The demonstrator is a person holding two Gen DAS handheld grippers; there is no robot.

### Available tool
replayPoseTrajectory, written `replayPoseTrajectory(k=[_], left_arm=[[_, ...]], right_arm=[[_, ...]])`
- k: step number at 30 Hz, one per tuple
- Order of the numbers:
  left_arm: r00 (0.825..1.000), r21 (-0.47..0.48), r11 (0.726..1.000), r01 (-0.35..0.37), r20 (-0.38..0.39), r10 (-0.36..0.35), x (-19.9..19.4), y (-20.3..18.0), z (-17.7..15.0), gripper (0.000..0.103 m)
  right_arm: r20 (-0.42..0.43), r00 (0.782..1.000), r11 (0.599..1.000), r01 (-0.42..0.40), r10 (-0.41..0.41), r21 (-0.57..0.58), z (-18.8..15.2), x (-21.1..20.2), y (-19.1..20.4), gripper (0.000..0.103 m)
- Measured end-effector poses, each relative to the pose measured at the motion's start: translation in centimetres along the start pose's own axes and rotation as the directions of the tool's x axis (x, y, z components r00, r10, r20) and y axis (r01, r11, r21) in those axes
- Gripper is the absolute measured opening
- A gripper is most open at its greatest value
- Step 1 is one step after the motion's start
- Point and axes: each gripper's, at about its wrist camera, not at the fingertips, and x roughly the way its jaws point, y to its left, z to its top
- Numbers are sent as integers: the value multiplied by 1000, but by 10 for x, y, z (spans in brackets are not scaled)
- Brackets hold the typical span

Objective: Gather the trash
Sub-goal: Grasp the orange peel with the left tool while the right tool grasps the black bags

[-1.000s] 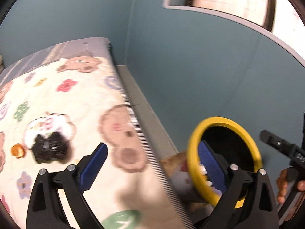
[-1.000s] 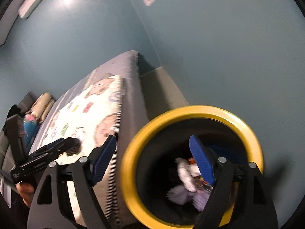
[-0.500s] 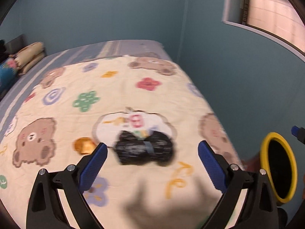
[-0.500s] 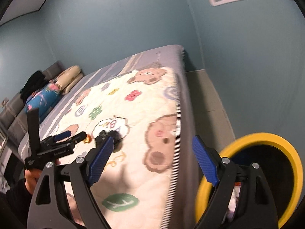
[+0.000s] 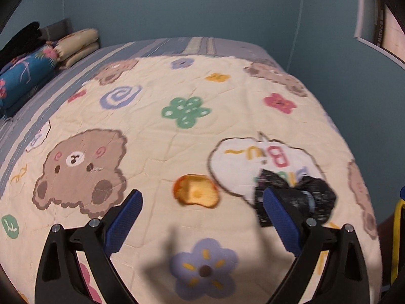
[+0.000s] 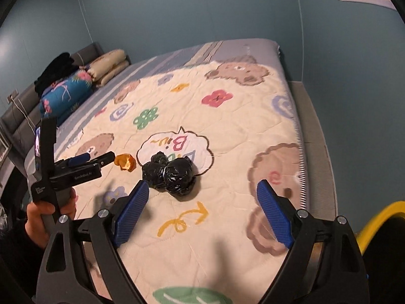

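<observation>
The left gripper (image 5: pixel 202 217) stands wide, with nothing between its blue pads. An orange wrapper (image 5: pixel 196 190) lies on the blanket (image 5: pixel 162 136) at the centre of its view. A black bag (image 5: pixel 298 197) lies at middle right, partly behind the right-hand pad.

The right gripper (image 6: pixel 202 210) is wide too, its jaws opening and holding nothing. In its view the bag (image 6: pixel 174 173) sits just above the pads at centre, the wrapper (image 6: pixel 124 162) to its left. A yellow-rimmed bin (image 6: pixel 379 217) shows at the lower right edge.

Blue walls (image 6: pixel 202 12) surround a quilted bed (image 6: pixel 227 116).
</observation>
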Motion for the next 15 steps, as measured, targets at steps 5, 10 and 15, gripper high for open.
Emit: replayPoseTrajectory(k=[5,10,15], left_arm=[[999,-27,999,-29,-28,28,25,17,0,92],[998,-77,996,-39,-62,34,52,33,1,92],[995,-101,994,-32,-94,23,73,41,-2,92]], right_arm=[[-48,999,1000,1,-1,-1,4,41,7,84],[-85,996,1000,12,-14,-25,9,82,18,84],[-116,992,995,39,-49,-88,15,116,28,84]])
